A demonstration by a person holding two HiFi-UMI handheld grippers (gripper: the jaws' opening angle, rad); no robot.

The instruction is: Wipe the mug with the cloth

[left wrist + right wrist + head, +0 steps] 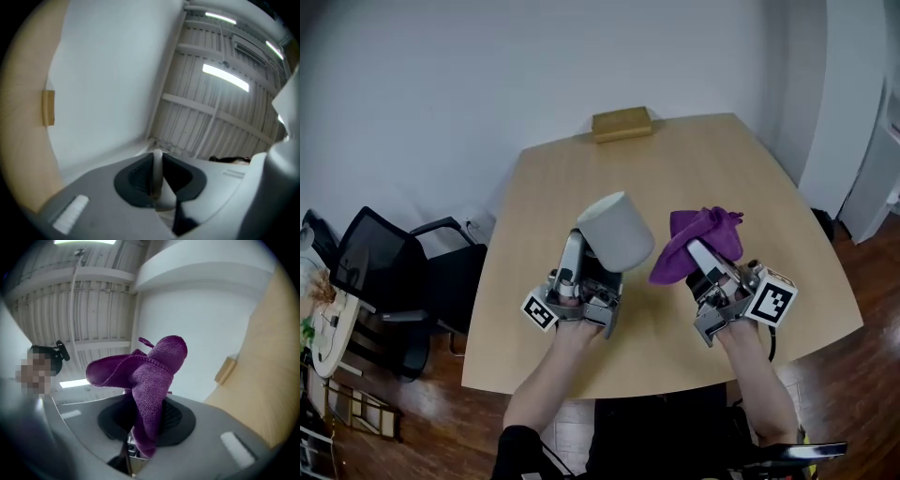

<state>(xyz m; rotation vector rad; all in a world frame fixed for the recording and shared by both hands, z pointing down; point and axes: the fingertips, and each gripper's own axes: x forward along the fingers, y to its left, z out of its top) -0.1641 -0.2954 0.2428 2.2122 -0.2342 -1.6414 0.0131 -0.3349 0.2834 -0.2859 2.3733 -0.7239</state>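
Currently: left gripper point(158, 180) has its jaws nearly together, clamped on a thin white edge of the mug point(616, 230). Can't tell whether that edge is wall or handle. The mug is off the table point(769, 169), raised and tilted, sitting just above the left gripper's tips near the middle of the head view. Its body is a plain light grey-white.

Right gripper point(146, 423) has narrow jaws, pinching the purple cloth point(152, 376). The cloth bunches up out of the jaws and its folds flop to one side. In the head view it sits as a loose wad over the gripper tips.

Cloth and mug are side by side, the cloth just right of the mug. Can't tell from the head view if they touch.

Both grippers point up and away from the person.

Further out: the light wood table has a tan block point(622, 123) at its far edge, by the white wall point(441, 94). A black chair point(384, 272) stands left of the table on the dark wood floor point(487, 412).
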